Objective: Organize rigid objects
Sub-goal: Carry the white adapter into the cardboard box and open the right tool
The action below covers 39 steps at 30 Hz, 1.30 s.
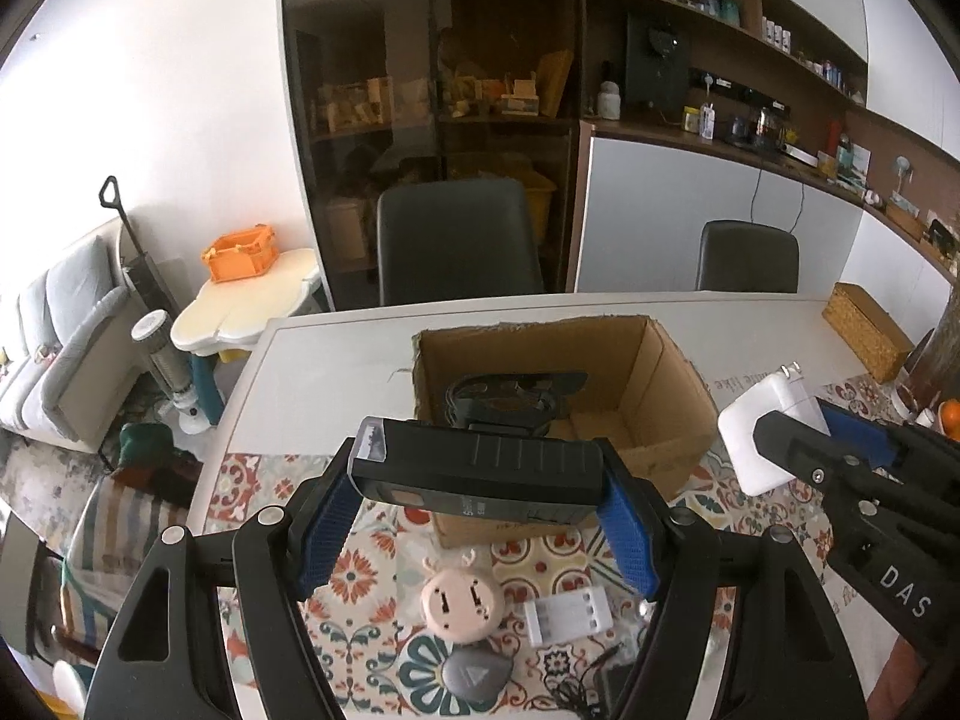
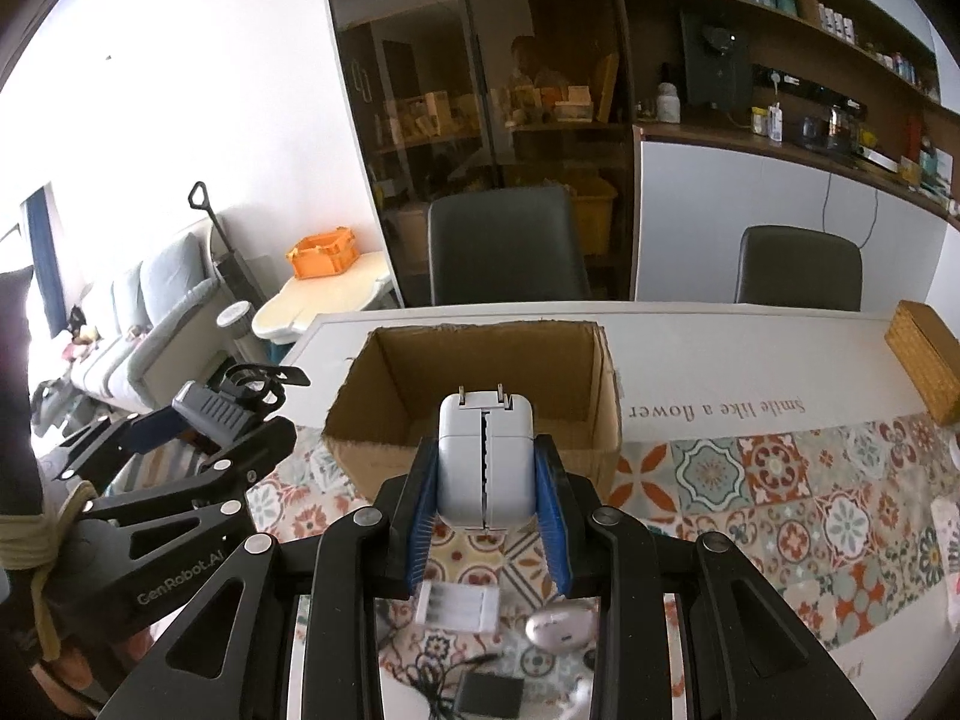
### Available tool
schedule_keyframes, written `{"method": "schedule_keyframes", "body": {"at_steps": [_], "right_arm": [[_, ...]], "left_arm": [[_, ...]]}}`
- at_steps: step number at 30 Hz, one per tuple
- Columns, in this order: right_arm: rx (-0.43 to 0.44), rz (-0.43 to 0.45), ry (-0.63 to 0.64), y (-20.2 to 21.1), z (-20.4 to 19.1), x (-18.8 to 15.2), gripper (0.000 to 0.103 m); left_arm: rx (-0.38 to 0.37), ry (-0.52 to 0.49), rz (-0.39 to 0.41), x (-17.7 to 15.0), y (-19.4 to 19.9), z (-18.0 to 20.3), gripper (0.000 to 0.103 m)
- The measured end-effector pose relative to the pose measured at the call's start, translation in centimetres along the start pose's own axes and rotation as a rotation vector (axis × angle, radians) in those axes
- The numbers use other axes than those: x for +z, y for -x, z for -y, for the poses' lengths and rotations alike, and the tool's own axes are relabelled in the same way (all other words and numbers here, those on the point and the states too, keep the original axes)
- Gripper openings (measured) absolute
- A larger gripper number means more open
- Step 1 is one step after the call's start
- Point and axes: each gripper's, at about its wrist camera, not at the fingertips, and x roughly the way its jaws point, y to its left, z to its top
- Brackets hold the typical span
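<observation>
My left gripper [image 1: 477, 492] is shut on a black bike light [image 1: 480, 471] with a strap mount, held crosswise above the near wall of the open cardboard box [image 1: 654, 372]. It also shows at the left of the right wrist view [image 2: 219, 411]. My right gripper [image 2: 486, 498] is shut on a white power adapter [image 2: 485, 462], prongs pointing forward, held just before the box [image 2: 606, 420]. The adapter also shows in the left wrist view [image 1: 765, 438].
On the patterned cloth [image 2: 780, 480] below lie a pink round gadget [image 1: 462, 600], a white battery holder [image 1: 567, 615], a grey pebble-shaped device [image 1: 474, 675], a silver mouse-like object [image 2: 561, 624] and a black adapter with cable [image 2: 489, 693]. A woven box [image 2: 927, 360] stands far right. Two chairs stand behind the table.
</observation>
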Motion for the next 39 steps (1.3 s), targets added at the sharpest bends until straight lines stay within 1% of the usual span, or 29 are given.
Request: {"method": "schedule_keyframes", "body": {"at_steps": [3,6,13,20,23,25,26,28,30,32,33,35,37,38,39], "right_arm": [[0.013,-0.012,-0.009,-1.0,0.4,1.2,0.031],[0.006,-0.011,0.000,-1.8,0.5,2.4,0.031],[0.009,-0.070,0.014,-5.3,1.0,4.6,0.031],[0.010,-0.163,-0.009,-9.5,2.2,5.2,0.031],[-0.001,-0.194,-0.006,-10.8,2.6,5.2,0.031],[-0.004,-0.209,-0.009,-11.5,2.9,5.2,0.031],[-0.004,-0.214,-0.010,-11.7,3.0,5.0,0.031],[-0.007,-0.222,-0.007,-12.1,3.1,5.1,0.031],[-0.010,-0.230,-0.009,-12.4,3.3,5.2,0.031],[-0.003,-0.234,-0.012,-12.7,3.3,5.3,0.031],[-0.002,-0.235,-0.011,-12.8,3.3,5.4,0.031],[0.001,-0.238,-0.006,-13.0,3.3,5.5,0.031],[-0.002,-0.228,0.006,-13.0,2.9,5.7,0.050],[-0.037,-0.209,0.014,-12.8,2.8,5.8,0.062],[-0.064,-0.195,0.018,-12.6,2.7,5.8,0.067]], "left_arm": [[0.013,-0.013,-0.005,1.1,-0.9,0.1,0.073],[0.014,-0.026,-0.019,2.1,-1.9,0.3,0.073],[-0.002,-0.049,-0.109,3.8,-5.4,0.4,0.073],[0.005,-0.089,-0.192,4.4,-9.0,1.1,0.073],[-0.014,-0.092,-0.213,4.5,-10.1,1.4,0.073],[-0.004,-0.095,-0.217,4.4,-10.5,1.5,0.074],[0.004,-0.097,-0.217,4.4,-10.7,1.6,0.074],[0.029,-0.089,-0.220,4.4,-10.9,1.4,0.079],[0.063,-0.073,-0.209,4.4,-10.7,1.0,0.086],[0.087,-0.057,-0.191,4.3,-10.3,0.4,0.088],[0.095,-0.052,-0.187,4.3,-10.1,0.2,0.091],[0.107,-0.043,-0.175,4.2,-9.7,-0.2,0.092],[0.123,-0.031,-0.167,4.1,-9.4,-0.5,0.092],[0.126,-0.027,-0.163,4.0,-9.1,-0.7,0.092],[0.127,-0.024,-0.160,4.0,-8.9,-0.8,0.092]]}}
